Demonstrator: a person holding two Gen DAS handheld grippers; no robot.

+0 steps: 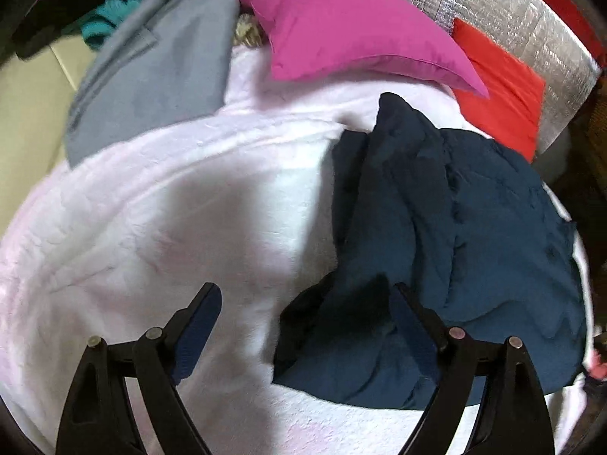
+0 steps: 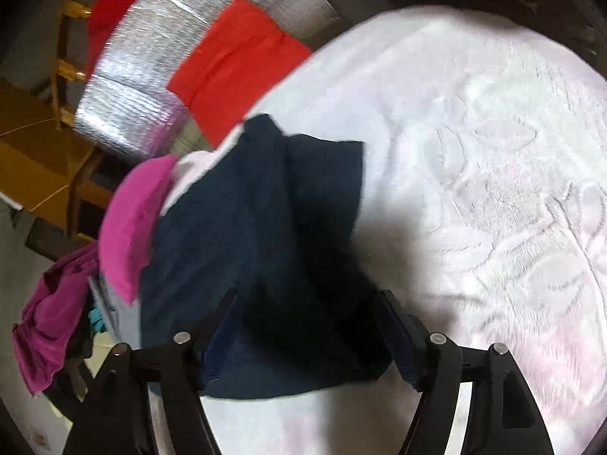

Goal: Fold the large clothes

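A dark navy garment (image 1: 447, 235) is seen lying crumpled on a pale pink-white blanket (image 1: 159, 227) with an embossed leaf pattern.

In the left wrist view, the left gripper (image 1: 303, 303) is held above the blanket with its fingers spread wide apart and nothing clamped between them. The left finger (image 1: 197, 326) is set over bare blanket. The right finger (image 1: 413, 326) is seen against the near left edge of the navy garment; whether it touches the cloth cannot be told. Most of the garment is spread to the right of and beyond that finger.

In the right wrist view, the right gripper (image 2: 303, 314) is also seen with its fingers apart. The near part of the navy garment (image 2: 258, 208) is framed between them, in deep shadow, and its hem is seen below the pads. No pressing of the pads on the cloth can be made out.

Beyond the garment, a magenta pillow (image 1: 349, 26), a red cloth (image 1: 500, 87), a grey folded fabric (image 1: 159, 72) and a silver foil sheet (image 1: 493, 3) are seen.
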